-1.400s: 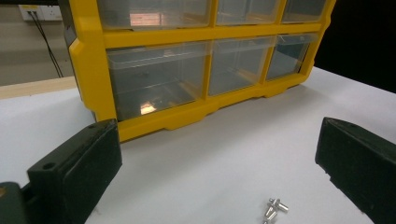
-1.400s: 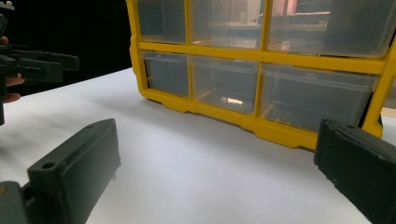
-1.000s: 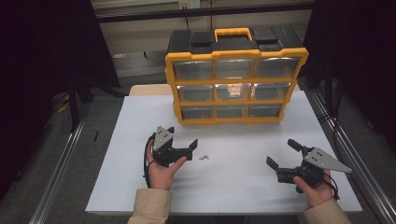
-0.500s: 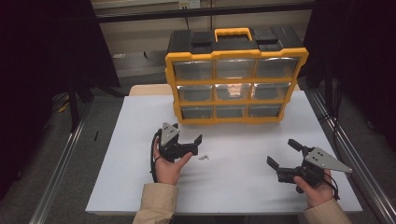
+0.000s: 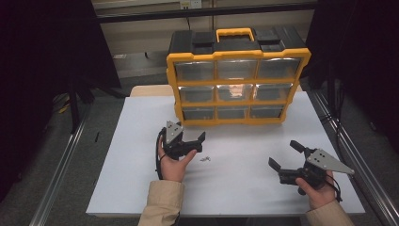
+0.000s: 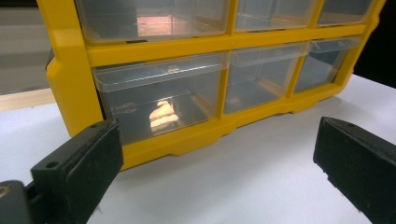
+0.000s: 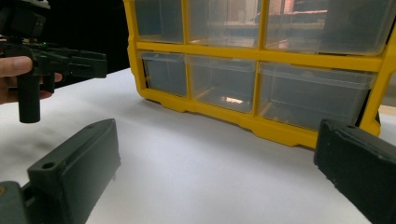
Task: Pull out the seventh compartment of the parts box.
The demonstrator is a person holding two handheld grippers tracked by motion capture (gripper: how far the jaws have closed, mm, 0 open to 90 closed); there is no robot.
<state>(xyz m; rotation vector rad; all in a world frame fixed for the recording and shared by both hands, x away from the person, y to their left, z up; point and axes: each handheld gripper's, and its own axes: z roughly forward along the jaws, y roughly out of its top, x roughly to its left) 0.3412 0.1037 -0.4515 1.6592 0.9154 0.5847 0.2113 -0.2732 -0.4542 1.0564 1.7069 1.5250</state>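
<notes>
A yellow plastic organiser cabinet with nine clear drawers and a black top with a yellow handle [image 5: 237,82] stands upright at the far side of a white table surface [image 5: 141,122], its drawer fronts facing the person. The left gripper [image 5: 190,140] is held just in front of the cabinet's lower left corner, its black jaws spread wide and holding nothing; in the left gripper view the jaws frame the bottom-left clear drawer [image 6: 159,98], which sits closed in its slot, with something pale lying inside it. The gripper is close to that drawer but not touching it. A few small metal bits [image 5: 204,159] lie loose on the white surface just to the right of the left hand [image 5: 175,162]. The right gripper [image 5: 284,155] hovers low over the near right part of the table, well apart from the cabinet, its jaws also wide open and empty, pointing toward the cabinet's lower drawers.
</notes>
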